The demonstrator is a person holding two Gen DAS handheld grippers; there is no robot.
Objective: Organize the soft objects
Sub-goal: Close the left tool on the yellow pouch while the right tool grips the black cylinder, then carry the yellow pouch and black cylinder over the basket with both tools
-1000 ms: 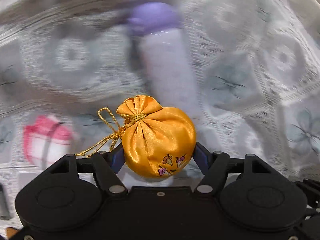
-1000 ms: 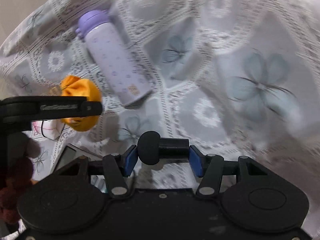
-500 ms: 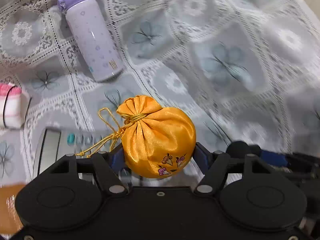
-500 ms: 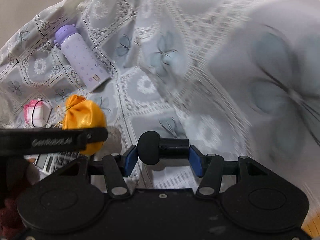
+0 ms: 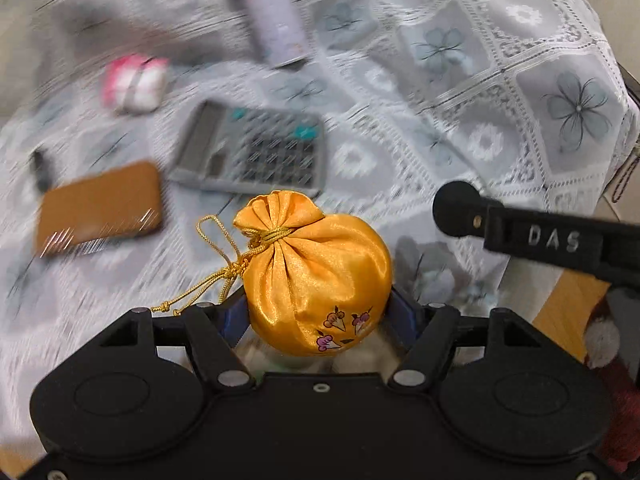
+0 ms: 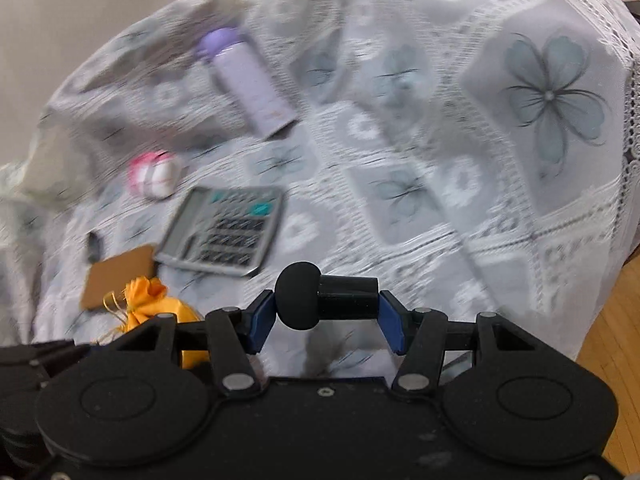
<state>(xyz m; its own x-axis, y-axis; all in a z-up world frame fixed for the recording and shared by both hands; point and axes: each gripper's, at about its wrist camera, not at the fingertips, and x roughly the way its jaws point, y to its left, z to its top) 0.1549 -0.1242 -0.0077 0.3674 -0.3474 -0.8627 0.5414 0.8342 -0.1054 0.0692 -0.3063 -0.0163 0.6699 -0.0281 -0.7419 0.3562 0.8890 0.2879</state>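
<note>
A shiny orange pouch (image 5: pixel 316 276) with little flowers on it, tied at the neck with a gold cord (image 5: pixel 224 264), squeezed tight between the blue pads of the left gripper (image 5: pixel 320 316) and held up above the cloth. In the right gripper (image 6: pixel 326 316), a black peg with a round knob (image 6: pixel 326 300), pinched between the blue pads. Below and behind, a white lace tablecloth (image 5: pixel 520 92) with grey flowers. On the cloth, a grey calculator (image 5: pixel 256 150), a flat brown card (image 5: pixel 100 208) just beside it, a small black thing (image 5: pixel 40 172) near the card, a pink and white bundle (image 5: pixel 134 82) further back, and a purple bottle (image 5: pixel 274 16) lying on its side. Much of it blurry. At the right edge, a bit of wooden floor (image 6: pixel 616 344).
</note>
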